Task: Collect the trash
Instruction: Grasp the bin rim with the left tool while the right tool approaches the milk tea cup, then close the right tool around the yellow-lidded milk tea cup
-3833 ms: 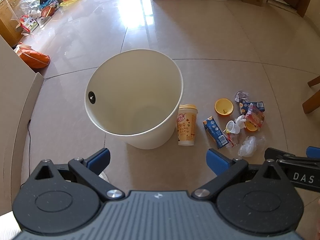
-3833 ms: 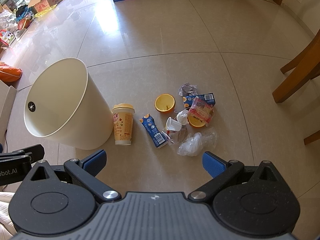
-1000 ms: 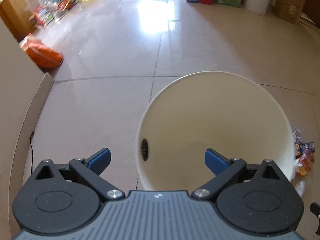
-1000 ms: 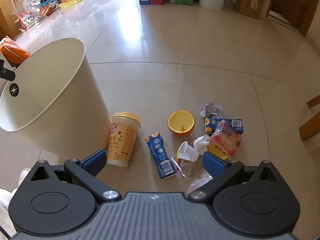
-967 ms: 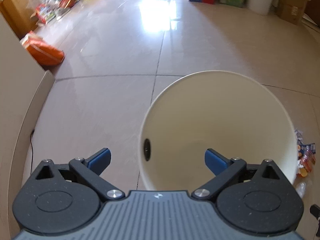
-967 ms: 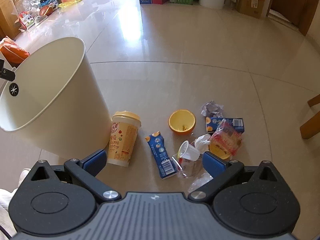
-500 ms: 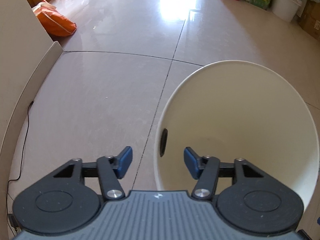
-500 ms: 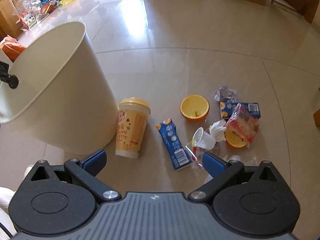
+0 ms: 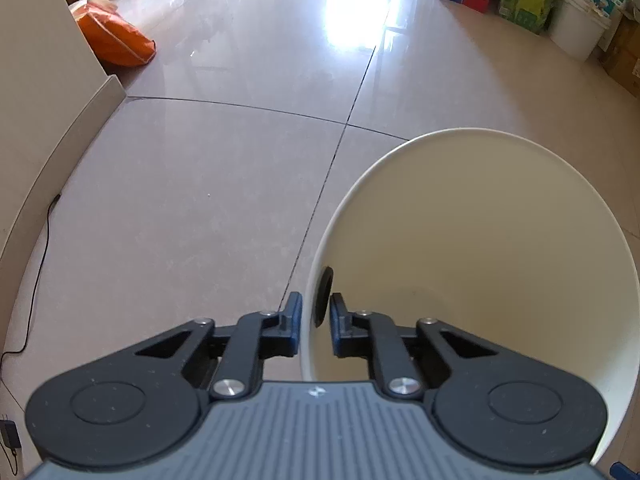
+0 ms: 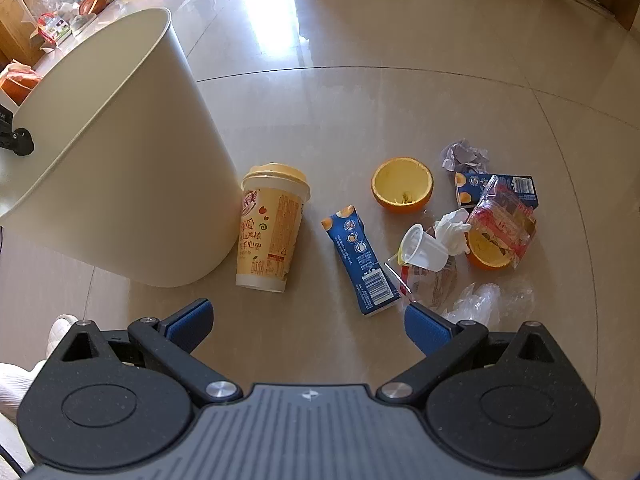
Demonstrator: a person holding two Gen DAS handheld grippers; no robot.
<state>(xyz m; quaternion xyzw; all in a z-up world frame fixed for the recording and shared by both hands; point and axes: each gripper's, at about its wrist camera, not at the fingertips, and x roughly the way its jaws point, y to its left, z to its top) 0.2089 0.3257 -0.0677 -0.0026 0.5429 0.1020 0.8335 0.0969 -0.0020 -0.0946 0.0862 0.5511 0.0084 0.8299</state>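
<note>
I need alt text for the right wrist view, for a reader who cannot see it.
The open right tool hovers above litter on a tiled floor: a yellow drink cup standing beside a tilted cream bin, a blue carton lying flat, orange halves and wrappers.

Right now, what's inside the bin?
The bin looks empty: only bare cream wall shows. The left gripper, clamped on the rim, hides the near part of its bottom. All the trash lies outside.

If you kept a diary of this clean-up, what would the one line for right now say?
left gripper: shut on bin rim | right gripper: open, empty, above floor trash | yellow cup: upright beside bin | bin: empty
</note>
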